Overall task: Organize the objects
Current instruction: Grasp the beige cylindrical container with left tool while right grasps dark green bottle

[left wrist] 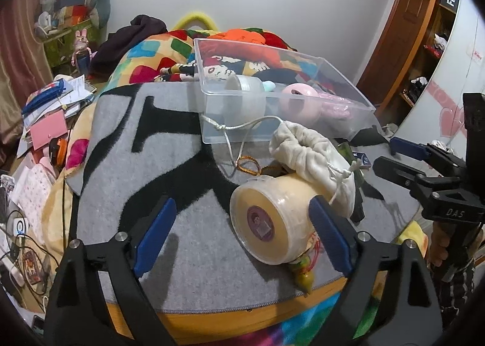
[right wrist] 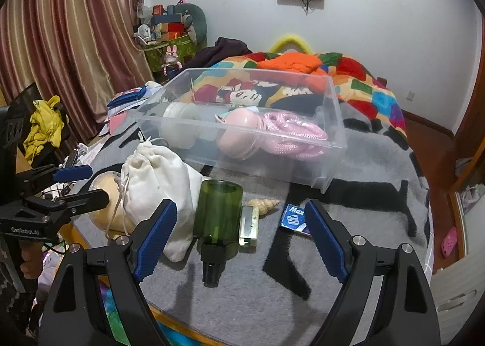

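Note:
In the left wrist view, my left gripper is open around a cream round jar lying on its side. The jar rests by the right pad and far from the left pad. A white drawstring pouch leans on the jar. In the right wrist view, my right gripper is open around a green bottle lying with its black nozzle toward me, untouched. Beside the bottle are a small metal case, a seashell and a blue packet. Behind stands a clear bin with a white jar, a pink round case and pink rope.
Everything sits on a grey and black mat whose front edge is just below my fingers. A beaded trinket pokes out under the cream jar. A colourful quilt lies behind the bin. Papers and cables crowd the left.

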